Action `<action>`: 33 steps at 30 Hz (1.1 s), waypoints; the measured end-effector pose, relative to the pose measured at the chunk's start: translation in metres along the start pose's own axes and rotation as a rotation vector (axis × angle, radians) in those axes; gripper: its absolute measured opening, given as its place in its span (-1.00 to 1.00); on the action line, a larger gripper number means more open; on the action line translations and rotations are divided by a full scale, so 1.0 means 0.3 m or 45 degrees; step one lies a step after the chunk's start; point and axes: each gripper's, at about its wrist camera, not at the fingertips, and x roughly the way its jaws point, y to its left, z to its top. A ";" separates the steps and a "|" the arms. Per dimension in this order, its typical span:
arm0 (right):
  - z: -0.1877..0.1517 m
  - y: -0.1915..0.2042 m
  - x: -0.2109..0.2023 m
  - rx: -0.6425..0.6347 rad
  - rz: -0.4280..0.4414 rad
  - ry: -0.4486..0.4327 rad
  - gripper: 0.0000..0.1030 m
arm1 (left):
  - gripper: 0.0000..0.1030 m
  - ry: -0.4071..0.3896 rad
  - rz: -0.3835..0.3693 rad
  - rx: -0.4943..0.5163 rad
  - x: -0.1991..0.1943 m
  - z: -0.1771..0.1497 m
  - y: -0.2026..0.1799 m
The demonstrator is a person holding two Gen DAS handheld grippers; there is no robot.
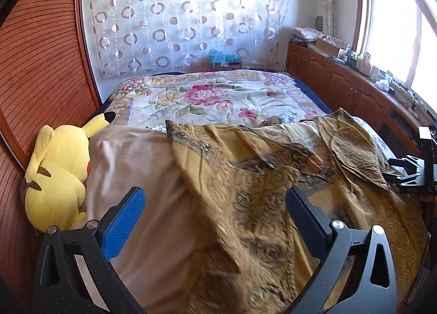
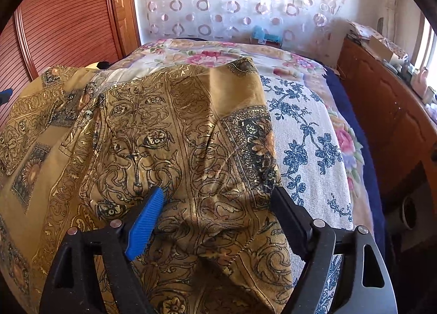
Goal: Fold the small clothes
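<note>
A golden-brown patterned garment (image 1: 245, 172) lies spread and rumpled on the bed; it fills most of the right wrist view (image 2: 153, 133). My left gripper (image 1: 215, 204) is open just above the garment's near left part, its jaws wide apart with cloth between them but not pinched. My right gripper (image 2: 218, 199) is open too, its jaws straddling a raised fold of the garment at its right edge. The right gripper also shows at the far right of the left wrist view (image 1: 409, 172).
The bed has a beige cover (image 1: 131, 166), a floral blanket (image 1: 207, 95) and a blue-flowered cloth (image 2: 306, 144). A yellow plush toy (image 1: 57, 174) sits at the bed's left by the wooden wardrobe (image 1: 41, 62). A wooden cabinet (image 1: 341, 87) with clutter runs along the right.
</note>
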 end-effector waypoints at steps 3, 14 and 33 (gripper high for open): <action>0.000 0.000 -0.001 0.000 0.000 0.000 0.61 | 1.00 0.024 -0.018 -0.006 0.026 0.021 0.017; 0.000 0.001 0.000 -0.002 -0.004 0.000 0.62 | 1.00 0.063 0.008 0.070 0.075 0.114 0.024; 0.255 -0.137 0.087 0.002 0.100 -0.008 0.62 | 1.00 0.132 0.008 0.064 0.150 0.146 0.049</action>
